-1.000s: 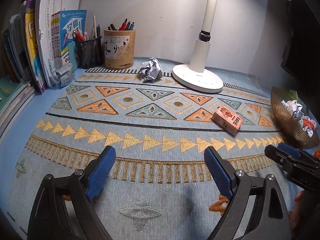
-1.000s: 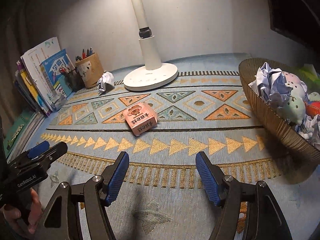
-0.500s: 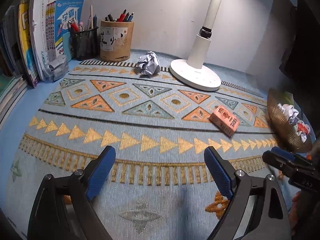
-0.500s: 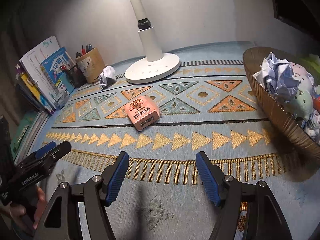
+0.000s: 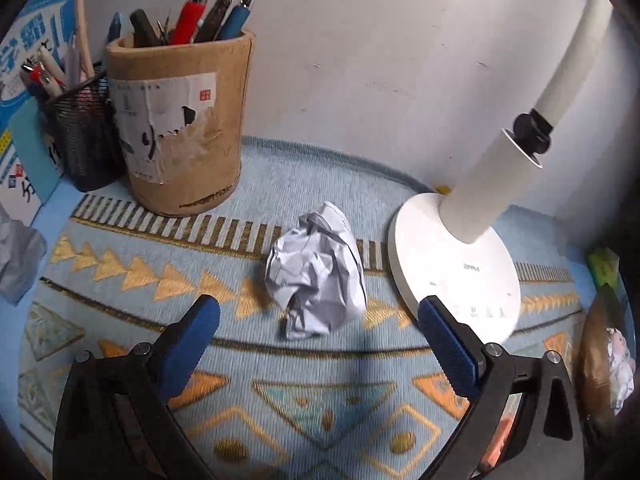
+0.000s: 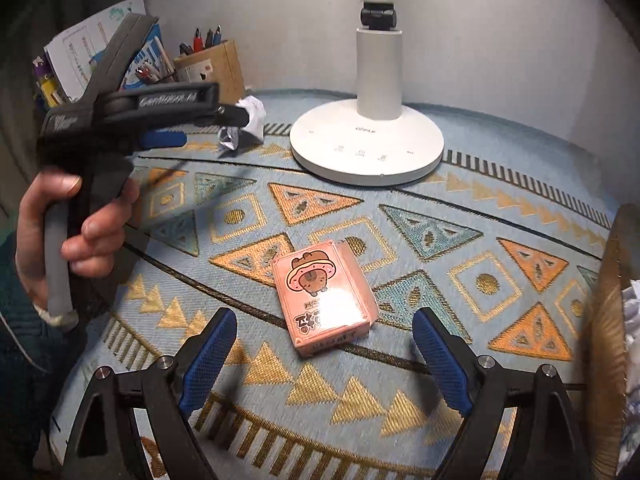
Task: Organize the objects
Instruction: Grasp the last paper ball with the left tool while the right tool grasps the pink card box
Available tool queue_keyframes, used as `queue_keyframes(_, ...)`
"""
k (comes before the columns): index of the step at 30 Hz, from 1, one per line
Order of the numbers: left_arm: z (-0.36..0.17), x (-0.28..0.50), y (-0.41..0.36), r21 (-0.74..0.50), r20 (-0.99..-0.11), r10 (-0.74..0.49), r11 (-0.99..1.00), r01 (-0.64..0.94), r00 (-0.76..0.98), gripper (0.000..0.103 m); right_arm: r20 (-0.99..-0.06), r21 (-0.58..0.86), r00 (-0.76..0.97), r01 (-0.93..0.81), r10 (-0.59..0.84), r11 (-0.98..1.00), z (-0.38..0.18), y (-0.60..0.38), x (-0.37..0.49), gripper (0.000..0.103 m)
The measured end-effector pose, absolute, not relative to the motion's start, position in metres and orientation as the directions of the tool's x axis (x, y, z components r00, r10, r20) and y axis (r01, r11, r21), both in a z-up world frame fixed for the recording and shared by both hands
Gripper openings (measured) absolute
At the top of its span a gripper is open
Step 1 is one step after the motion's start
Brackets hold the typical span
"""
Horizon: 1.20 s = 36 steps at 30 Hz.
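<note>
A crumpled white paper ball [image 5: 316,276] lies on the patterned blue mat [image 5: 328,408] between a brown pen holder and a lamp base. My left gripper [image 5: 318,320] hovers just short of it. Its jaws are opening, and the ball sits ahead of the blue pads, untouched. In the right wrist view a pink carton [image 6: 324,300] with a cartoon animal lies flat on the mat. My right gripper [image 6: 324,328] straddles its near end with jaws opening, pads apart from it. That view also shows the left gripper [image 6: 204,128], held by a hand [image 6: 92,224], over the paper ball [image 6: 250,120].
The brown pen holder [image 5: 180,128] and a black mesh cup [image 5: 84,140] stand at the back left by upright books [image 6: 80,52]. The white lamp base [image 6: 366,140] is at the back centre. A brown basket [image 6: 612,300] with crumpled paper sits at the right edge.
The left gripper has travelled far forward to the paper ball by the pen holder. The right gripper has closed in on the pink carton. Both pairs of jaws stand wider.
</note>
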<state>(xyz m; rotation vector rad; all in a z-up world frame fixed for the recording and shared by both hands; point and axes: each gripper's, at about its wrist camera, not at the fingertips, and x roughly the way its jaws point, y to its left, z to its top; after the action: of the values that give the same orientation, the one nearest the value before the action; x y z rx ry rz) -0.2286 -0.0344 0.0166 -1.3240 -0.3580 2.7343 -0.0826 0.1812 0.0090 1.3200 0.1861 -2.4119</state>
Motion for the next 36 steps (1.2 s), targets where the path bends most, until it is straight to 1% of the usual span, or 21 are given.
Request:
queue_keyframes(2,0.007,-0.239,-0.03,-0.238,-0.767,0.169,-0.971,0.029,-0.619,0.099,-0.837,0.032,-0.491,0.398,-0.242,-0.917,0.004,0.176,-0.088,0.089)
queue_keyframes(4,0.003,-0.244,-0.022,-0.207,-0.778,0.15,-0.978,0.022,-0.61,0.096,-0.833,0.016,-0.502,0.395,-0.231,-0.918,0.002,0.174,-0.09,0.084)
queue_keyframes(6,0.006,-0.245,-0.016,-0.177,-0.774,0.13,-0.984,0.015,-0.619,0.092,-0.814,0.003,-0.535,0.386,-0.226,-0.923,0.003,0.173,-0.088,0.066)
queue_keyframes(7,0.006,-0.246,-0.015,-0.189,-0.775,0.138,-0.982,0.019,-0.617,0.09,-0.807,0.001,-0.544,0.389,-0.23,-0.921,0.005,0.172,-0.087,0.06)
queue_keyframes(8,0.006,-0.248,-0.015,-0.211,-0.779,0.155,-0.977,0.022,-0.607,0.082,-0.803,0.005,-0.547,0.39,-0.236,-0.921,0.006,0.172,-0.086,0.049)
queue_keyframes(9,0.005,-0.249,-0.017,-0.231,-0.78,0.168,-0.972,0.029,-0.604,0.072,-0.799,0.001,-0.554,0.391,-0.236,-0.921,0.006,0.171,-0.084,0.046)
queue_keyframes(10,0.006,-0.248,-0.017,-0.214,-0.771,0.144,-0.976,0.04,-0.621,0.061,-0.796,-0.009,-0.559,0.394,-0.232,-0.919,0.006,0.17,-0.083,0.046)
queue_keyframes(11,0.006,-0.248,-0.015,-0.191,-0.772,0.127,-0.981,0.036,-0.622,0.043,-0.793,-0.015,-0.563,0.397,-0.23,-0.918,0.006,0.169,-0.082,0.044)
queue_keyframes(12,0.006,-0.246,-0.015,-0.204,-0.773,0.147,-0.979,0.021,-0.618,0.042,-0.791,-0.019,-0.567,0.399,-0.23,-0.917,0.006,0.168,-0.081,0.043)
queue_keyframes(13,0.007,-0.242,-0.015,-0.225,-0.765,0.171,-0.974,0.009,-0.62,0.039,-0.79,-0.015,-0.565,0.406,-0.238,-0.914,0.006,0.169,-0.08,0.043)
queue_keyframes(16,0.018,-0.221,-0.009,-0.208,-0.756,0.169,-0.978,-0.013,-0.633,0.039,-0.772,0.024,-0.574,0.403,-0.273,-0.915,0.013,0.175,-0.076,0.041)
queue_keyframes(19,0.035,-0.184,-0.005,-0.211,-0.742,0.202,-0.975,-0.064,-0.639,0.039,-0.759,0.12,-0.566,0.362,-0.32,-0.924,0.027,0.191,-0.066,0.041)
queue_keyframes(22,0.052,-0.134,0.004,-0.181,-0.733,0.213,-0.977,-0.117,-0.646,0.039,-0.724,0.119,-0.616,0.334,-0.312,-0.935,0.049,0.204,-0.033,0.041)
queue_keyframes(25,0.061,-0.078,0.007,-0.186,-0.731,0.239,-0.971,-0.15,-0.639,0.039,-0.705,0.137,-0.637,0.309,-0.312,-0.941,0.063,0.22,0.003,0.041)
queue_keyframes(28,0.057,-0.03,0.015,-0.215,-0.743,0.259,-0.966,-0.145,-0.617,0.039,-0.722,0.174,-0.623,0.258,-0.301,-0.95,0.06,0.237,0.026,0.042)
queue_keyframes(30,0.049,-0.004,0.023,-0.248,-0.728,0.29,-0.956,-0.156,-0.621,0.04,-0.735,0.206,-0.603,0.239,-0.311,-0.949,0.05,0.246,0.035,0.042)
queue_keyframes(31,0.045,0.011,0.028,-0.243,-0.716,0.288,-0.957,-0.16,-0.636,0.04,-0.742,0.221,-0.59,0.232,-0.317,-0.947,0.045,0.249,0.04,0.042)
queue_keyframes(33,0.036,0.028,0.037,-0.193,-0.701,0.244,-0.969,-0.151,-0.67,0.04,-0.761,0.223,-0.569,0.219,-0.31,-0.95,0.034,0.251,0.049,0.042)
queue_keyframes(36,0.015,0.031,0.046,-0.169,-0.74,0.218,-0.976,-0.138,-0.636,0.04,-0.775,0.158,-0.581,0.204,-0.25,-0.966,0.026,0.248,0.067,0.042)
